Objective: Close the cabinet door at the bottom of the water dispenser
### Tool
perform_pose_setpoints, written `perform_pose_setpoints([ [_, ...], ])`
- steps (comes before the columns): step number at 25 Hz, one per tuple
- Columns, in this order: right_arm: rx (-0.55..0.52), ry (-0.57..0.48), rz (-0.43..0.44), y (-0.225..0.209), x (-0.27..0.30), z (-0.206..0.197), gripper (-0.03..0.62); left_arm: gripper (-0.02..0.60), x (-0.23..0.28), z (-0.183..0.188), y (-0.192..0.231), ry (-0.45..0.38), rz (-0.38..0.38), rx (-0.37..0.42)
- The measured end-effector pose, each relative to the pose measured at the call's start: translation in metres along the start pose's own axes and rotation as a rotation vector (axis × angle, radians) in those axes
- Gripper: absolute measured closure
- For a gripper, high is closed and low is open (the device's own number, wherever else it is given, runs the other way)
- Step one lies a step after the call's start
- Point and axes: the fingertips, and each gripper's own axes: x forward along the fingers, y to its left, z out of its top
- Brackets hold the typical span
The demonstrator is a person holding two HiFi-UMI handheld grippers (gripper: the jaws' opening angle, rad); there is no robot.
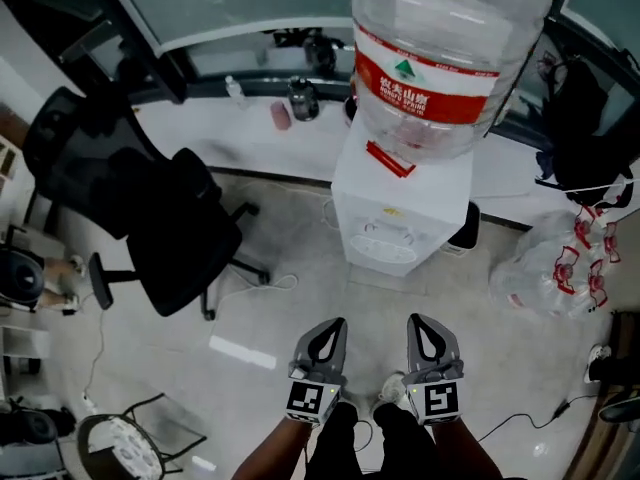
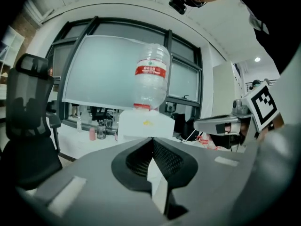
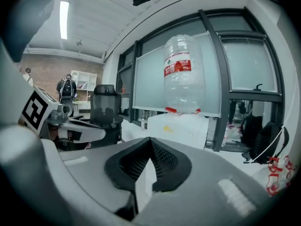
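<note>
The white water dispenser [image 1: 398,211] stands on the floor ahead of me with a big clear bottle [image 1: 445,48], red-labelled, upside down on top. From this steep angle its bottom cabinet door is hidden. My left gripper [image 1: 327,330] and right gripper [image 1: 427,328] are held side by side, a short way in front of the dispenser and touching nothing. Both are shut and empty. In the left gripper view the left gripper [image 2: 151,139] points at the dispenser [image 2: 143,126] under its bottle [image 2: 151,81]. The right gripper [image 3: 149,139] faces the dispenser [image 3: 181,128] too.
A black office chair [image 1: 150,208] stands to the left of the dispenser. A long white desk [image 1: 240,133] with small bottles runs under the window behind. Plastic bags [image 1: 560,268] and a black backpack [image 1: 590,138] are at the right. A person [image 3: 67,88] stands far off.
</note>
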Motion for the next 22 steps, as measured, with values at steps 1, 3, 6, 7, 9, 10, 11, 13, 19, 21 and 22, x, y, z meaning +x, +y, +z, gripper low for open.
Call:
perform_pose_setpoints([
  [1, 0.004, -0.005, 0.001, -0.003, -0.007, 0.017, 0.591, 0.565, -0.004, 0.017, -0.005, -0.002, -0.003, -0.002],
  [3, 0.009, -0.021, -0.001, -0.009, -0.019, 0.049, 0.591, 0.565, -0.01, 0.049, -0.015, -0.015, -0.006, 0.002],
  [6, 0.026, -0.061, -0.017, -0.02, -0.035, 0.086, 0.591, 0.565, -0.014, 0.091, -0.027, -0.048, -0.005, 0.015],
  [7, 0.032, -0.075, -0.022, -0.022, -0.04, 0.097, 0.591, 0.565, -0.016, 0.103, -0.032, -0.059, -0.008, 0.022],
  [9, 0.022, -0.104, -0.03, -0.025, -0.049, 0.12, 0.591, 0.564, -0.02, 0.124, -0.039, -0.082, -0.015, 0.037],
  [10, 0.013, -0.119, -0.034, -0.027, -0.052, 0.13, 0.591, 0.565, -0.022, 0.134, -0.042, -0.094, -0.02, 0.045],
  [11, 0.005, -0.133, -0.039, -0.029, -0.055, 0.14, 0.591, 0.563, -0.022, 0.142, -0.045, -0.106, -0.024, 0.052],
  [13, -0.009, -0.154, -0.05, -0.034, -0.061, 0.153, 0.591, 0.563, -0.023, 0.155, -0.049, -0.122, -0.029, 0.064],
  [19, -0.011, -0.182, -0.09, -0.038, -0.074, 0.167, 0.591, 0.565, -0.032, 0.171, -0.056, -0.135, -0.045, 0.09],
  [21, -0.015, -0.192, -0.097, -0.035, -0.076, 0.171, 0.591, 0.564, -0.034, 0.174, -0.057, -0.135, -0.051, 0.099],
  [22, -0.019, -0.197, -0.097, -0.033, -0.076, 0.173, 0.591, 0.563, -0.035, 0.175, -0.057, -0.137, -0.053, 0.101],
])
